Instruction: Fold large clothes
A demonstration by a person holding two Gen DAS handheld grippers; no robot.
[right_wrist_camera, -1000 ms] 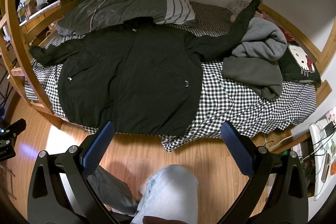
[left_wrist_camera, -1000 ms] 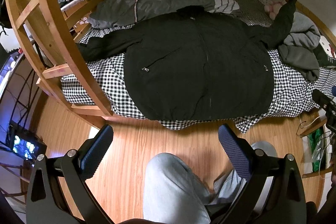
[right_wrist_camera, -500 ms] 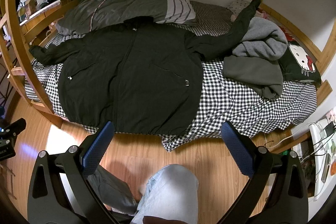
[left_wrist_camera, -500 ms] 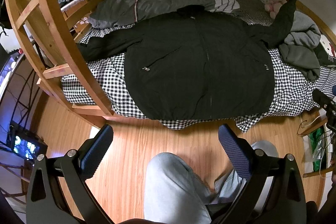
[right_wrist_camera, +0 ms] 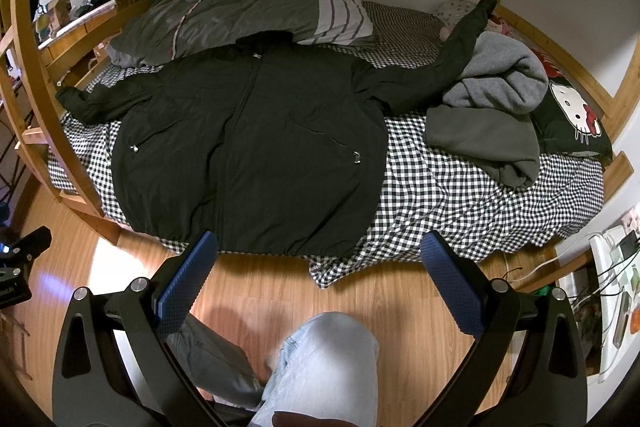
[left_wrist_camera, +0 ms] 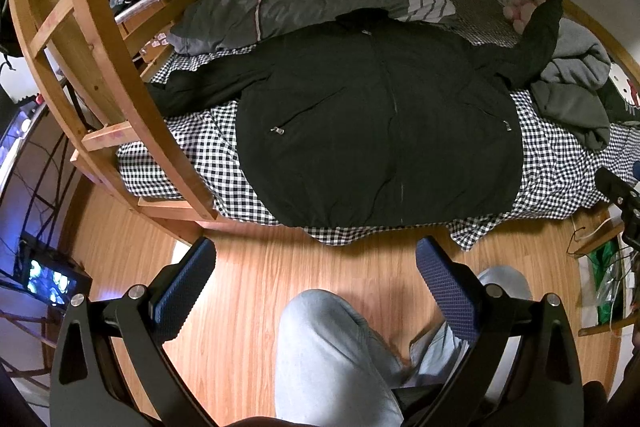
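Note:
A large black zip jacket (left_wrist_camera: 380,123) lies spread front-up on the checked bed sheet (left_wrist_camera: 208,155), hem at the near bed edge, sleeves stretched out left and right. It also shows in the right wrist view (right_wrist_camera: 248,147). Its right sleeve (right_wrist_camera: 452,59) rests up against a grey garment. My left gripper (left_wrist_camera: 316,267) is open and empty above the wooden floor, short of the bed. My right gripper (right_wrist_camera: 320,267) is open and empty, its fingertips near the jacket's hem.
A grey hoodie pile (right_wrist_camera: 492,107) and a Hello Kitty pillow (right_wrist_camera: 568,115) lie on the bed's right. A grey duvet (right_wrist_camera: 240,15) lies behind the jacket. A wooden ladder (left_wrist_camera: 100,67) stands at the bed's left. The person's legs (left_wrist_camera: 340,355) are below. Cables lie at the right (right_wrist_camera: 608,267).
Both grippers have edged slightly closer to the bed. The jacket has not moved and both grippers stay open.

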